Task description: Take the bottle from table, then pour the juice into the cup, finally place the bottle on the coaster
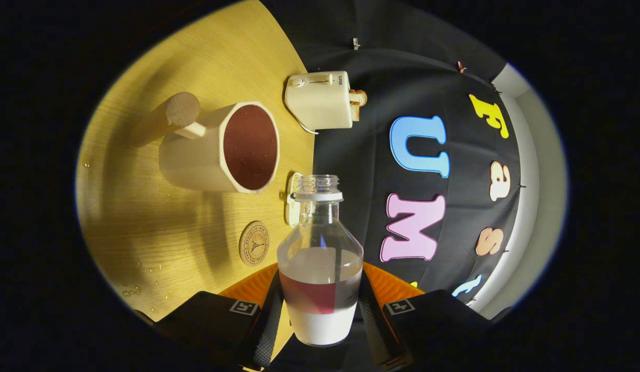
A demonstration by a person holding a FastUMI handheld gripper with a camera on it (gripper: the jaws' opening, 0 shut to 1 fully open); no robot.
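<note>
Toaster (320, 101) bears small unreadable print, coaster (254, 243) an engraved emblem, lettering illegible

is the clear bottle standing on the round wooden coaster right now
No, the clear bottle is clamped between the gripper fingers, apart from the round wooden coaster lying bare on the table.

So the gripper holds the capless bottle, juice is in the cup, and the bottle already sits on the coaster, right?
Not the last part. The gripper view shows the bottle held between the gripper fingers, apart from the wooden coaster on the table. The cup does hold juice.
</note>
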